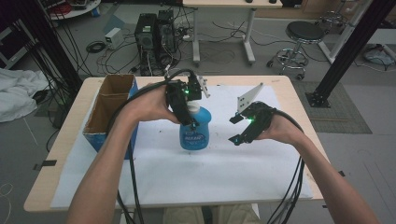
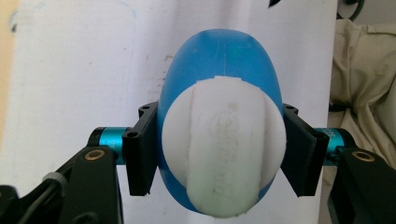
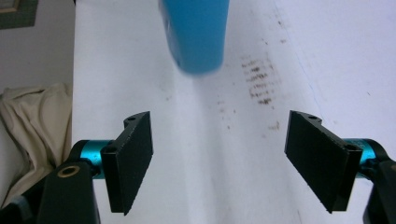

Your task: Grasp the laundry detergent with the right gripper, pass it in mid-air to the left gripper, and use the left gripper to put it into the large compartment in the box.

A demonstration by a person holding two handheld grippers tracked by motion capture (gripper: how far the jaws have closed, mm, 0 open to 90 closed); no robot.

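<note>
Clamped in my left gripper (image 2: 219,154) by its white cap, the blue bottle (image 1: 194,128) hangs over mid-worktop (image 1: 289,88); my right gripper (image 3: 219,163) gapes empty beside it, cardboard box (image 1: 109,109) at the left edge.

Blue bottle (image 1: 194,133) w/ white cap (image 2: 224,158)
</note>
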